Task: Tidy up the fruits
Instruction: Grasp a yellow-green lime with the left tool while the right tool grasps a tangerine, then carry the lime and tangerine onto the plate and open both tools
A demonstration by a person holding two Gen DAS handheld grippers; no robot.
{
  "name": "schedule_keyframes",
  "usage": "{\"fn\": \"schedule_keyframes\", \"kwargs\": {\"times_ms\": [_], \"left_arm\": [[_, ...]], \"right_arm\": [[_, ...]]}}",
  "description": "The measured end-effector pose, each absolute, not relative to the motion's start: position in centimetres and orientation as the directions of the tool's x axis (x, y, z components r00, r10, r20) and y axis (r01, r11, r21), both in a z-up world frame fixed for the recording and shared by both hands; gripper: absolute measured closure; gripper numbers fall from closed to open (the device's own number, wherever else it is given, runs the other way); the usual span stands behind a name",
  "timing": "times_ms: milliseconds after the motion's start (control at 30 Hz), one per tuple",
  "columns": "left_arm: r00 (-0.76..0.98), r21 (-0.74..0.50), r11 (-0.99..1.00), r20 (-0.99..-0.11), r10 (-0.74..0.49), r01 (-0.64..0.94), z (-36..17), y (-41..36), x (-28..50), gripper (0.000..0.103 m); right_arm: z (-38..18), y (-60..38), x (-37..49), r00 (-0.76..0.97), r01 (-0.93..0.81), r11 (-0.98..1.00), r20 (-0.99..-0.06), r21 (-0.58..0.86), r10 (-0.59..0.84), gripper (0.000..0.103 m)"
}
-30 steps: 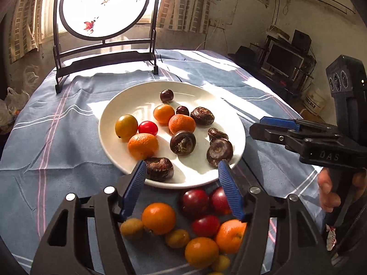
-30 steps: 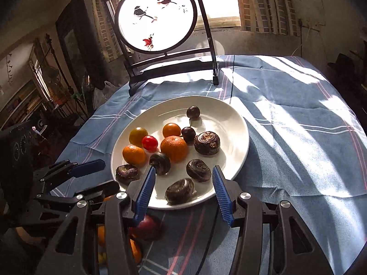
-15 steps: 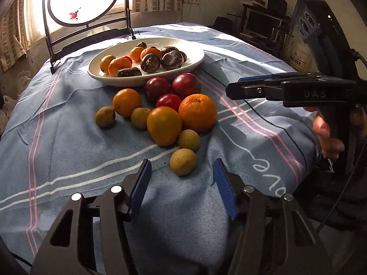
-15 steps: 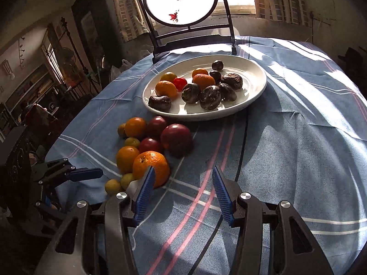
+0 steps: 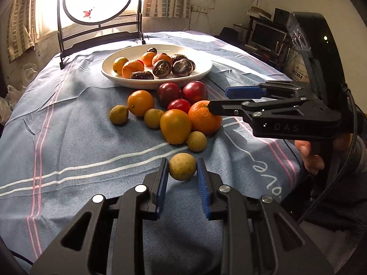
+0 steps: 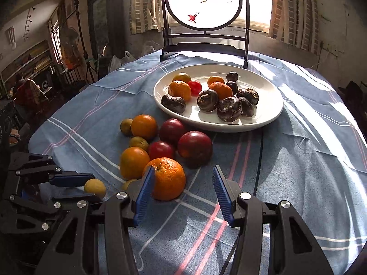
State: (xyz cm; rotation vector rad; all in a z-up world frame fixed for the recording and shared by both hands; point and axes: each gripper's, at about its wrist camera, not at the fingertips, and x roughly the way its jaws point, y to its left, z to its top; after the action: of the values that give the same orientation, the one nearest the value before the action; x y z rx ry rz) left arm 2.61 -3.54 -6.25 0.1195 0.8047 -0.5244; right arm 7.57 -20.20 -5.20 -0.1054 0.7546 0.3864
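Note:
A small yellow-green fruit (image 5: 182,166) lies on the blue cloth between the blue pads of my left gripper (image 5: 181,171), which has closed around it; it also shows in the right wrist view (image 6: 95,188). My right gripper (image 6: 181,191) is open and empty, its left pad beside a large orange (image 6: 168,178). That orange (image 5: 204,116) lies in a loose pile of oranges, red plums (image 5: 193,91) and small yellow-green fruits. A white plate (image 5: 206,68) behind the pile holds oranges, a red tomato and several dark brown fruits.
A round painted screen on a black stand (image 6: 204,2) rises at the table's far edge. The blue striped tablecloth (image 6: 309,160) hangs over the near edge. Shelves and a monitor (image 5: 267,34) stand off to the right.
Both grippers pulled back from the plate to the near pile. My left gripper then moved forward and narrowed its jaws around the nearest small yellow-green fruit. My right gripper came up to the large orange.

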Motion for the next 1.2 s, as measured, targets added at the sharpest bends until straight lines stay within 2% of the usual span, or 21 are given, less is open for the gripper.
{"fn": "schedule_keyframes", "kwargs": {"times_ms": [367, 500, 533, 600, 733, 967, 1200], "left_arm": [[0.601, -0.117, 0.889, -0.697, -0.390, 0.442, -5.6, -1.9, 3.1, 0.079], [0.608, -0.121, 0.891, -0.691, -0.391, 0.437, -5.3, -1.7, 3.1, 0.079], [0.609, -0.121, 0.892, -0.690, -0.391, 0.436, -5.3, -1.6, 3.0, 0.079], [0.611, -0.122, 0.893, -0.688, -0.390, 0.433, -5.3, -1.4, 3.0, 0.079], [0.615, -0.127, 0.896, -0.686, -0.389, 0.425, -5.2, -1.1, 3.1, 0.079], [0.635, -0.119, 0.892, -0.661, -0.399, 0.436, -3.9, -1.2, 3.8, 0.079], [0.661, -0.096, 0.883, -0.627, -0.412, 0.459, -1.6, -3.4, 8.2, 0.079]], "right_arm": [[-4.9, -18.7, 7.3, 0.656, -0.403, 0.915, -0.689, 0.026, 0.309, 0.051], [-6.3, -18.7, 8.5, 0.601, -0.403, 0.911, -0.726, 0.084, 0.333, 0.052], [-6.4, -18.6, 8.5, 0.592, -0.408, 0.908, -0.728, 0.100, 0.346, 0.057], [-6.3, -18.3, 8.1, 0.601, -0.411, 0.908, -0.726, 0.077, 0.334, 0.060], [-6.0, -18.3, 7.3, 0.627, -0.401, 0.915, -0.712, 0.054, 0.317, 0.061], [-2.6, -22.4, 6.8, 0.708, -0.342, 0.936, -0.630, 0.089, 0.319, 0.060], [-1.0, -23.3, 9.5, 0.770, -0.270, 0.962, -0.607, -0.031, 0.196, 0.060]]}}
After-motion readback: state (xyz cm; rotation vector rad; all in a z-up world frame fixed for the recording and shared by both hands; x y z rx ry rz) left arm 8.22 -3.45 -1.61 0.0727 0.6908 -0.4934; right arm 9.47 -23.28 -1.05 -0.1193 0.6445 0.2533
